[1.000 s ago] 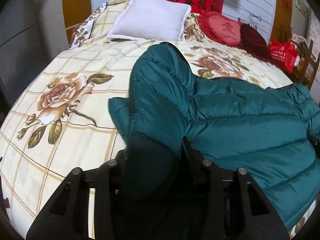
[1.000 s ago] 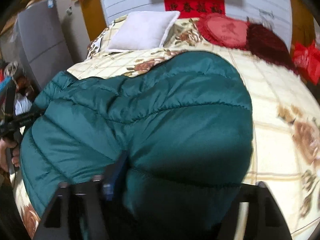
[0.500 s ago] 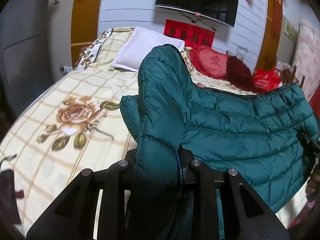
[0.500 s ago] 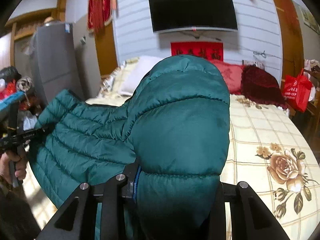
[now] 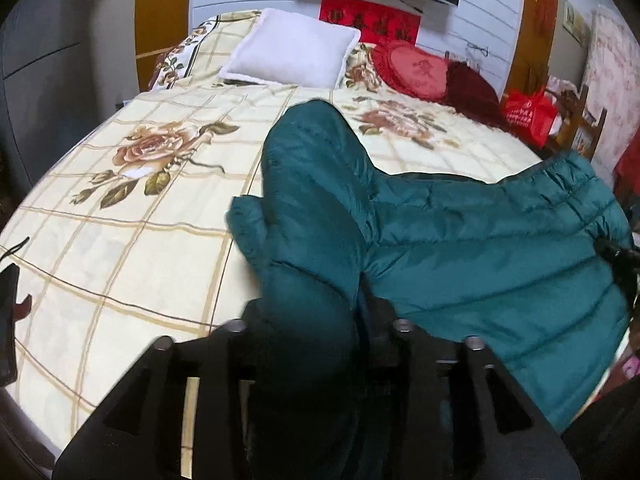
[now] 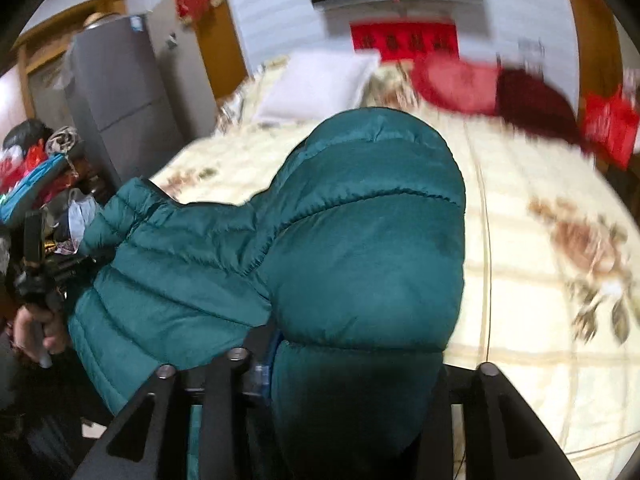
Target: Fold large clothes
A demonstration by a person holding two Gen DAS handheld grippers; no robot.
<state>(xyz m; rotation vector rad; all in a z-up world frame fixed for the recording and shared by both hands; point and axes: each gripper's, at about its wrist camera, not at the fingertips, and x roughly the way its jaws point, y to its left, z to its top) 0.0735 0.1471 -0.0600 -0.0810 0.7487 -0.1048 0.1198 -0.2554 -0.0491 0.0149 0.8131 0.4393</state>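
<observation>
Both grippers had a bite of the same garment. Left gripper (image 5: 316,344) was clamped on a bunched fold of the teal puffer jacket (image 5: 480,248), the padding swelling up over the jaws toward twelve o'clock; right gripper (image 6: 344,384) was likewise closed on a fat bulge of the jacket's other end. Between them the jacket hung slung over the foot of the bed (image 5: 132,248), part sagging off the near edge, so I'd judge the folding barely begun: no flat panel, no crease laid, sleeves not sorted out. Spreading and every fold seemed left to do.

Its shell looked slick and faintly shiny, quilted in horizontal channels with puckered stitching, soft and springy, likely to slide. Beyond it lay the cream bedspread with a tan grid and printed roses, then at twelve o'clock a plump white pillow (image 5: 292,54), and at one o'clock a red embroidered cushion (image 5: 416,70).
</observation>
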